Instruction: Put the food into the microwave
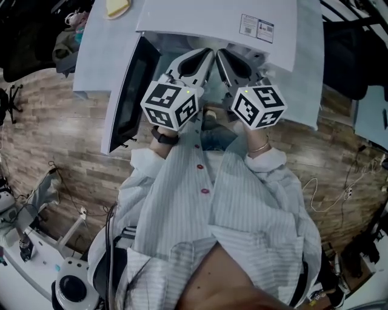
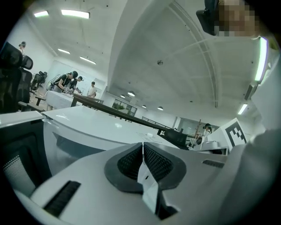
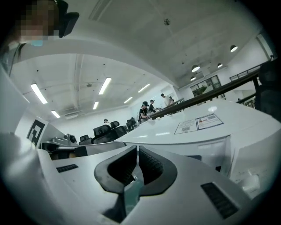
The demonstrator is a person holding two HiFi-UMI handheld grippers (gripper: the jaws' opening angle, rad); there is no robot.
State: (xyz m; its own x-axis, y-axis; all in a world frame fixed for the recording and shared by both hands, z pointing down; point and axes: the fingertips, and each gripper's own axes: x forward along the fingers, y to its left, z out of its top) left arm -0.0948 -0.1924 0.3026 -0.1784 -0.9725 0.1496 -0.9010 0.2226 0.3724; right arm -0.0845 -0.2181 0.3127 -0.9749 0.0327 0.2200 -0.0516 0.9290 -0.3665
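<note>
The white microwave stands on a white table, with its dark-windowed door swung open to the left. A yellow piece of food lies on the table, left of the microwave and behind the door. Both grippers are held up side by side in front of the oven's opening, tips nearly touching. My left gripper is shut with nothing between its pads. The right gripper is likewise shut and empty. The microwave's top fills the space ahead of each gripper.
Wooden floor surrounds the table, with cables at left and right. Dark chairs and bags stand at the right. Other people work at desks far behind the microwave.
</note>
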